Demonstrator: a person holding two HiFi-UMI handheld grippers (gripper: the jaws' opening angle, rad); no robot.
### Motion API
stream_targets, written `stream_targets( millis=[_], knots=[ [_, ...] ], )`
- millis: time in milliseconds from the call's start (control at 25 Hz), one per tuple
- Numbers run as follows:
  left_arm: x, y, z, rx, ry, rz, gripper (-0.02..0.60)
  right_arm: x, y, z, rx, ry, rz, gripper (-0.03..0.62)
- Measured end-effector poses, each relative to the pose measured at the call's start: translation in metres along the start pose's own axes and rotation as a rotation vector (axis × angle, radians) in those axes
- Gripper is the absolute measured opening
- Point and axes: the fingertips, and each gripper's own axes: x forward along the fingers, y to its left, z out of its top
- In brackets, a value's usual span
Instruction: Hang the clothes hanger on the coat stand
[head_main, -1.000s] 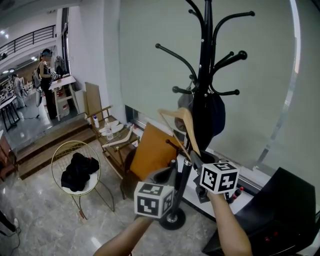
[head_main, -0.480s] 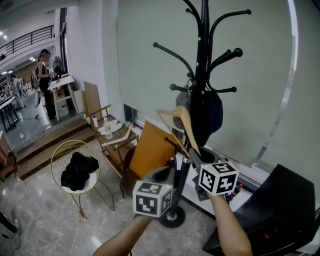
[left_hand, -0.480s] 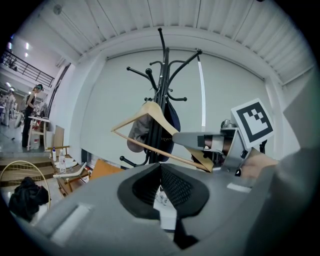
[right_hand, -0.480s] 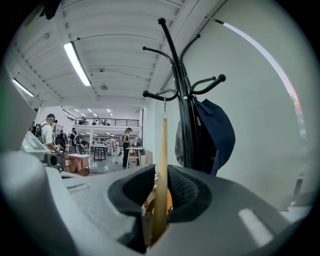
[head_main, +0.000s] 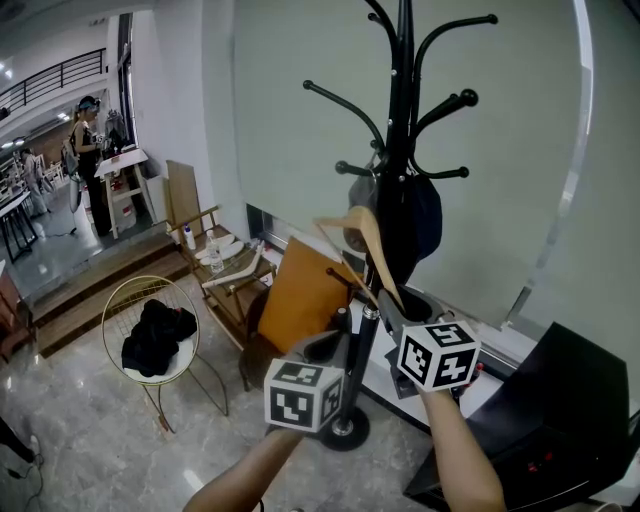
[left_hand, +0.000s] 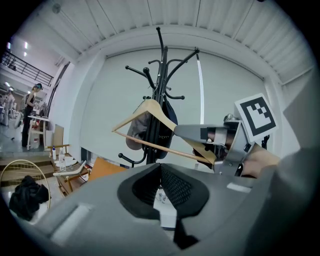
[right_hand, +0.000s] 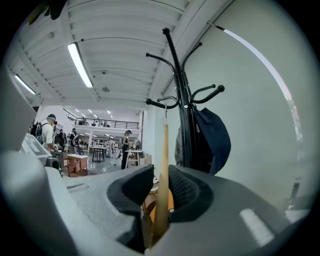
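While the right hand-held gripper (right_hand: 161, 174) clamps the clothes hanger (right_hand: 164, 147), the left hand-held gripper (left_hand: 160, 167) is closed.

Glossy grey marble-tile floor (head_main: 80, 440) spreads below and to the left of the left gripper (head_main: 343, 325). Far to its left stands a round gold wire chair (head_main: 180, 375); nearer it, a slatted wooden chair (head_main: 235, 285). A pale grey-green wall (head_main: 300, 60) rises beyond the right gripper (head_main: 385, 305). Long ceiling strip lights (right_hand: 80, 65) glow overhead.
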Motion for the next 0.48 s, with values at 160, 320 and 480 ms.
stream_targets(
  millis=[160,320,480],
  knots=[
    [-0.001,-0.003,0.0,0.002,0.001,0.003,0.003,-0.008,-0.001,0.006,-0.007,-0.037,-0.01,0.083],
    [-0.003,-0.008,-0.001,0.008,0.003,0.007,0.004,-0.016,-0.002,0.009,-0.011,-0.061,-0.007,0.083],
    [-0.003,-0.012,0.001,0.01,-0.001,0.011,0.005,-0.021,-0.005,0.009,-0.015,-0.06,-0.006,0.083]
  ],
)
